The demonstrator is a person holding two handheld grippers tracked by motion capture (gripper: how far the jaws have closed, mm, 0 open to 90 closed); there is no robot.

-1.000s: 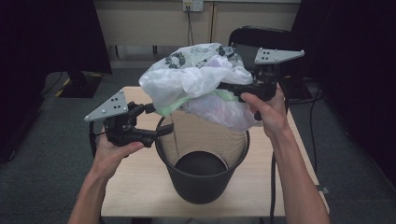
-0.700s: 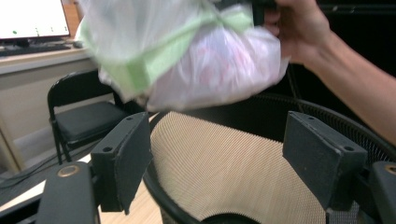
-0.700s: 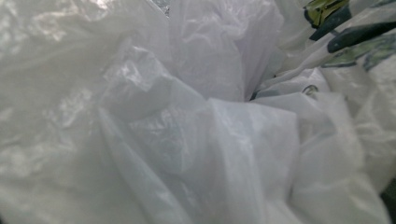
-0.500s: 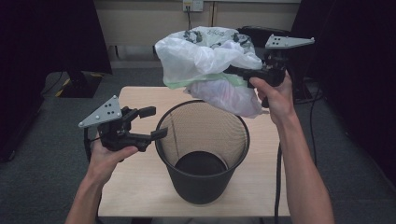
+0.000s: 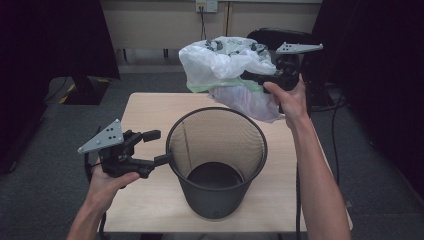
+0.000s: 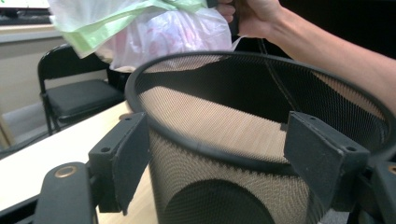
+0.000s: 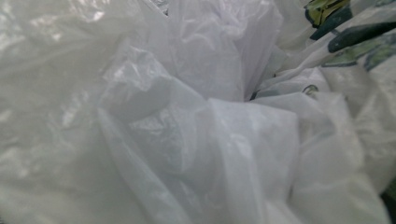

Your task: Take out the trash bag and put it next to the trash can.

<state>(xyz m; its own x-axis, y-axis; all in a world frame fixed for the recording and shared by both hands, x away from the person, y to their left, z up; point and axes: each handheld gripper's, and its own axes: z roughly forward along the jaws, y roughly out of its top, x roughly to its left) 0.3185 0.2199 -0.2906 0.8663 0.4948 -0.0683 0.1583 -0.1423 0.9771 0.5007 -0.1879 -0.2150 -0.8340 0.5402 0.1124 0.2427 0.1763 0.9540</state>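
The left gripper's [image 5: 159, 147] fingers [image 6: 122, 163] stand open astride the bin's [image 5: 216, 150] rim on the bench [image 5: 145, 107], seemingly to steady it. The bin looks empty. The right gripper [image 5: 260, 79] holds the bag [image 5: 222, 67] above the far rim; its fingers are buried in plastic. Next it likely carries the bag clear.

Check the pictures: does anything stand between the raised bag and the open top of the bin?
Nothing visible does. The right gripper holds the bag above and behind the bin, whose mouth is open. The left gripper sits at the bin's left rim with its jaws apart on either side of it, outside the mouth.
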